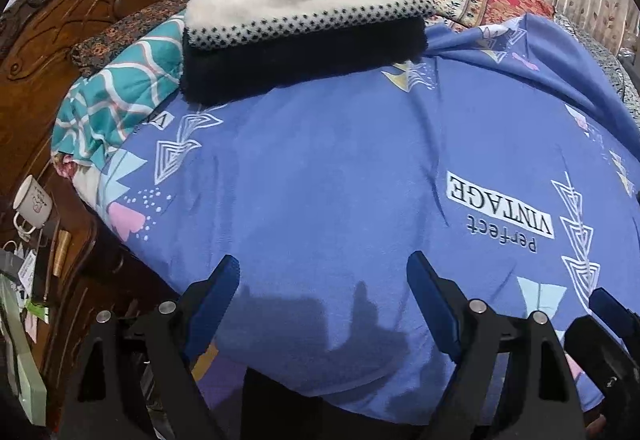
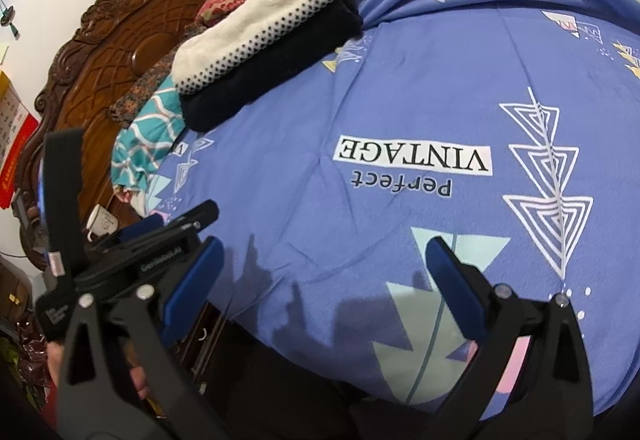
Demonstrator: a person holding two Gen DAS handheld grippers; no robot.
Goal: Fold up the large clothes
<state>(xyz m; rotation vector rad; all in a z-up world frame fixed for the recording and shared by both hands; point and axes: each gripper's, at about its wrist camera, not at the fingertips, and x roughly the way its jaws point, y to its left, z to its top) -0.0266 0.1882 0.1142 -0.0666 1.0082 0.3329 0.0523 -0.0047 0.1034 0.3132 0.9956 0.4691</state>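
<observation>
Left tongs [image 1: 324, 280], right tongs [image 2: 324, 256] apart above blue bedsheet [image 1: 320, 168]; wall calendar [image 2: 10, 128] only in right view.

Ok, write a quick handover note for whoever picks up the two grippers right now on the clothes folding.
Left gripper: open, nothing held, over the near edge of the blue bedsheet.
Right gripper: open, nothing held, beside the left one over the same edge.
Things: a folded white and navy garment lies at the far side of the bedsheet, near the headboard.
Done: that garment looks already folded.
Left: no unfolded garment shows in either view, so find the next one.
</observation>
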